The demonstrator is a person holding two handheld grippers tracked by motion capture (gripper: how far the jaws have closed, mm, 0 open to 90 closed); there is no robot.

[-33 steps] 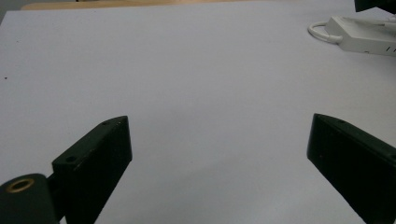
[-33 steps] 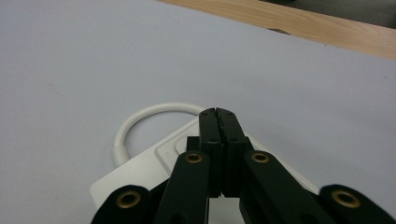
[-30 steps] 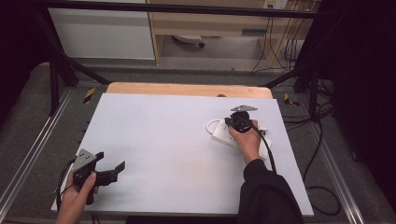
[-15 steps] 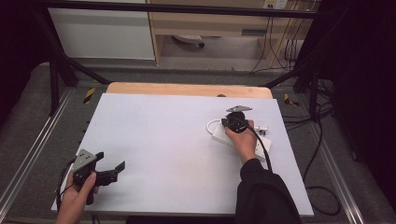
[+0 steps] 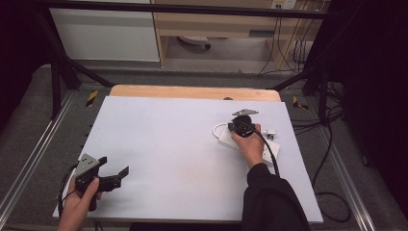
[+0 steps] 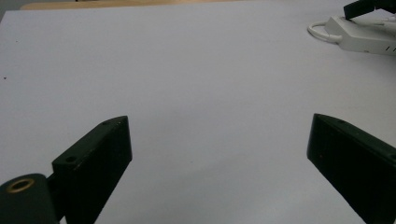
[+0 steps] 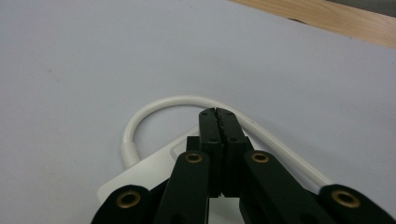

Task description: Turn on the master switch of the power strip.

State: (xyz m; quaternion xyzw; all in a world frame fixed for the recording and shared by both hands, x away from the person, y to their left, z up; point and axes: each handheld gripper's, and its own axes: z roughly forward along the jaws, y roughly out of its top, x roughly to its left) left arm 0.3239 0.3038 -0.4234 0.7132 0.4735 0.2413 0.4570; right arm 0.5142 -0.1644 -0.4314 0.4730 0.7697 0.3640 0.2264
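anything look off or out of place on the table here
Nothing stands out. The white power strip lies flat near the table's right edge, its cable looped beside it. The right gripper is shut above it; the left gripper is open over bare white surface.

White power strip (image 5: 226, 138) lying flat on the far right of the bench, its white cord (image 7: 154, 106) looped off the left end.
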